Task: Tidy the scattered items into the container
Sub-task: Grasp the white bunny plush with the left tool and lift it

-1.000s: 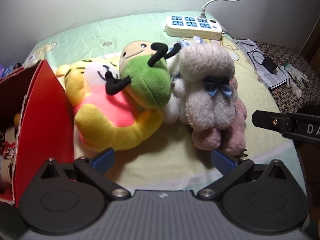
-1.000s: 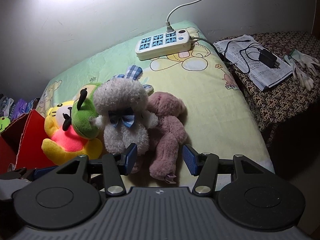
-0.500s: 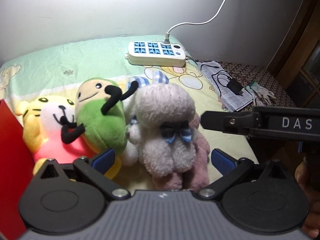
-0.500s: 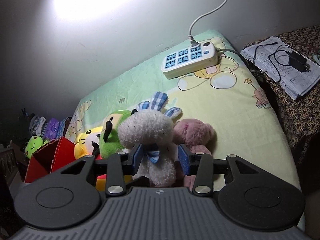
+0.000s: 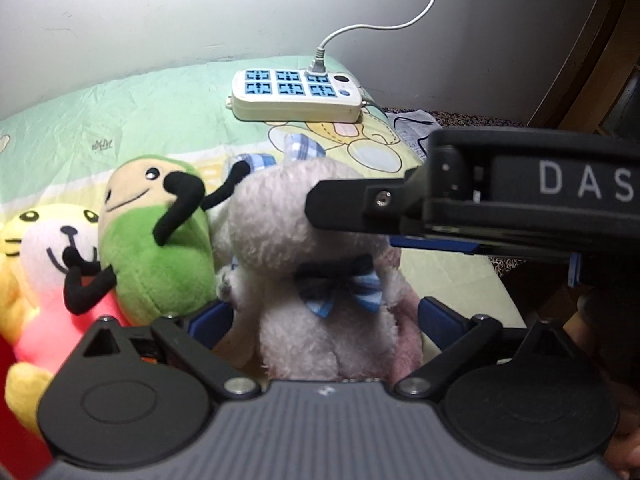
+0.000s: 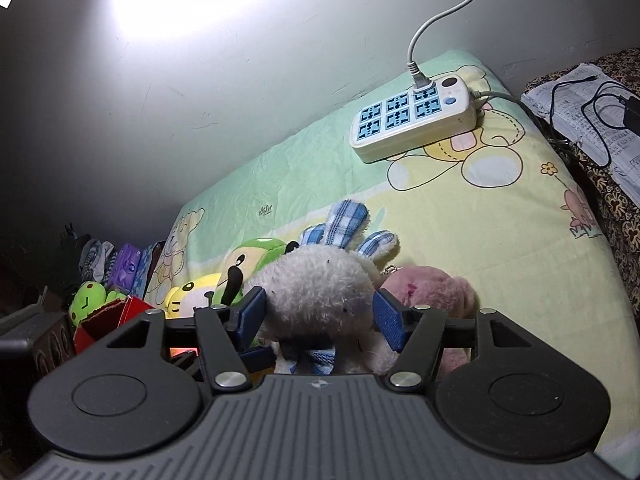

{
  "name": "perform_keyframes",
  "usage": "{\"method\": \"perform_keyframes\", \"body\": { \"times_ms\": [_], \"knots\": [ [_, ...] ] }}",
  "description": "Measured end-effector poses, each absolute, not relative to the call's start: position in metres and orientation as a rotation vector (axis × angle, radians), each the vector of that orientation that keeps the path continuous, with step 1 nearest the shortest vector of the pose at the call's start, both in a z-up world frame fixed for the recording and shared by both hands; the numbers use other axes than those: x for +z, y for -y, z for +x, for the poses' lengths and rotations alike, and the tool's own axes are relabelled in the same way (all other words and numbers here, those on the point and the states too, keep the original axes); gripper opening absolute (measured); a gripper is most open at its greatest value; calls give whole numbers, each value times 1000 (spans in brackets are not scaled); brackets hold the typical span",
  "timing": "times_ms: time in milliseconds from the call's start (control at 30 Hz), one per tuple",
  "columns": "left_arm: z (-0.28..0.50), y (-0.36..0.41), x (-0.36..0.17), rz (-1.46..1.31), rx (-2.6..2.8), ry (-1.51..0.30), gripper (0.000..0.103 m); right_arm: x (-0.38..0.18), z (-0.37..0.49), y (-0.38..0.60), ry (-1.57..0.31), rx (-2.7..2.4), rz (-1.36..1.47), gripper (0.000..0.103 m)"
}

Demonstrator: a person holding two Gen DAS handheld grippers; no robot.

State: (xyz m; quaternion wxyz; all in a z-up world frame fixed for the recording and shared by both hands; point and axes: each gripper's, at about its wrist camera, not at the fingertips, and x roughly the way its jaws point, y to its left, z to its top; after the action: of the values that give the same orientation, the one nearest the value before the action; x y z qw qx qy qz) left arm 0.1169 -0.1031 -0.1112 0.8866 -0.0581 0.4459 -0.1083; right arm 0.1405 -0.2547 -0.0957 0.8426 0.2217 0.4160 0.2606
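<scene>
r gripper [image 6: 318, 316]: jaws opening, blue pads either side of the head of the fluffy white toy [image 6: 316, 292]; head sits between pads, pads not seen pressing on it, so nothing gripped yet. points down along toy from head end.

l gripper [image 5: 324, 320]: jaws closing, wide apart; toy's body and legs between the pads, gap visible both sides, no hold.

landmark = fluffy white toy (blue bow at neck), lying on the bed sheet [image 6: 460, 216].
- long axis: runs head-to-legs, roughly along l gripper's line of sight; legs toward l cam, head farther. from r wrist view the head is nearest.
- relation that matters: toy lies dead centre in both grippers. r gripper crosses above the head in l wrist view; l is at the body. judged: both equally near; whichever closes first takes it, r on head or l on torso.

outward from the toy:
- pink toy [image 6: 432, 288]: touching, partly under/behind it on its r side in r view.
- checked-ear toy [image 6: 348, 220]: just behind the head, mostly hidden.
- green toy [image 5: 156, 248]: just beside, other side, black arms.
- yellow tiger toy [image 5: 44, 264]: beyond green toy, touching it.
- red box [image 6: 120, 312]: beyond tiger; prob the container.
- power strip [image 5: 296, 96]: well apart, near the wall.
</scene>
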Motion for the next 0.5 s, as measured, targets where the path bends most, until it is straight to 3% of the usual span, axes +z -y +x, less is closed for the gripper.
{"method": "perform_keyframes", "body": {
  "times_ms": [133,267,500],
  "knots": [
    [119,105,-118,-97,-218,-936,91,-103,144,251,-895,583,495,65],
    [122,105,-122,-76,-209,-946,76,-105,146,252,-903,610,518,57],
    [105,111,-108,-41,-214,-927,74,-98,129,262,-896,640,528,52]
  ]
}}
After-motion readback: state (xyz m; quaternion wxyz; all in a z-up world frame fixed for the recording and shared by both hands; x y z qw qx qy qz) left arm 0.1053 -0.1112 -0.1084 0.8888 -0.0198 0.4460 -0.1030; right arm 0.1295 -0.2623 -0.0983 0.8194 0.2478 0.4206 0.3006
